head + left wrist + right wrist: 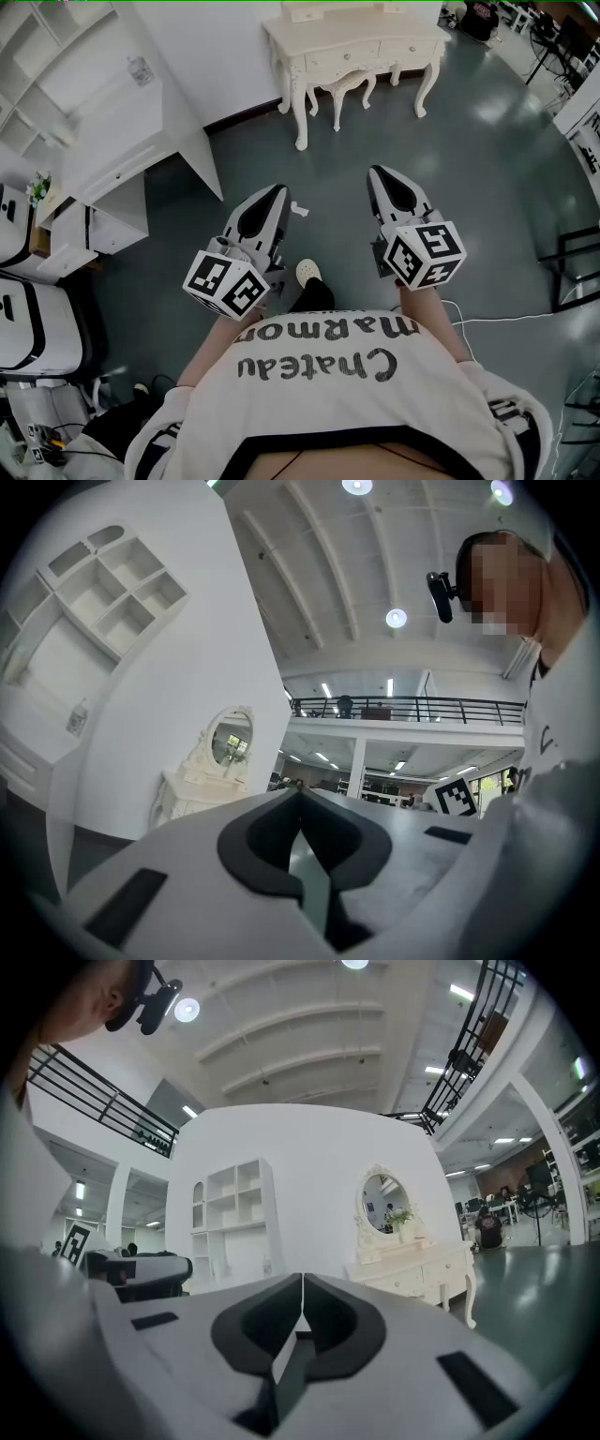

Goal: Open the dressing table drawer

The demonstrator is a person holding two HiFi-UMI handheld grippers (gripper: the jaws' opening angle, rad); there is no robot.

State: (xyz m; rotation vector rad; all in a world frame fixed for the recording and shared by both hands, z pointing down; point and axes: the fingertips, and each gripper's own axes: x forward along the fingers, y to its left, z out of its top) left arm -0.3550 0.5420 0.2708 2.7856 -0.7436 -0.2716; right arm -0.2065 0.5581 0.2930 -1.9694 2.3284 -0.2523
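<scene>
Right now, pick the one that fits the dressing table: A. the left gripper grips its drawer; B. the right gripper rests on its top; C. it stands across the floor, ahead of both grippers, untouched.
C: the head view shows the dressing table well beyond the left gripper and the right gripper, with grey floor between.

A white shelving unit [94,94] stands against the wall [220,56]. A potted plant [38,187] sits near it. The floor [469,169] is grey.
</scene>
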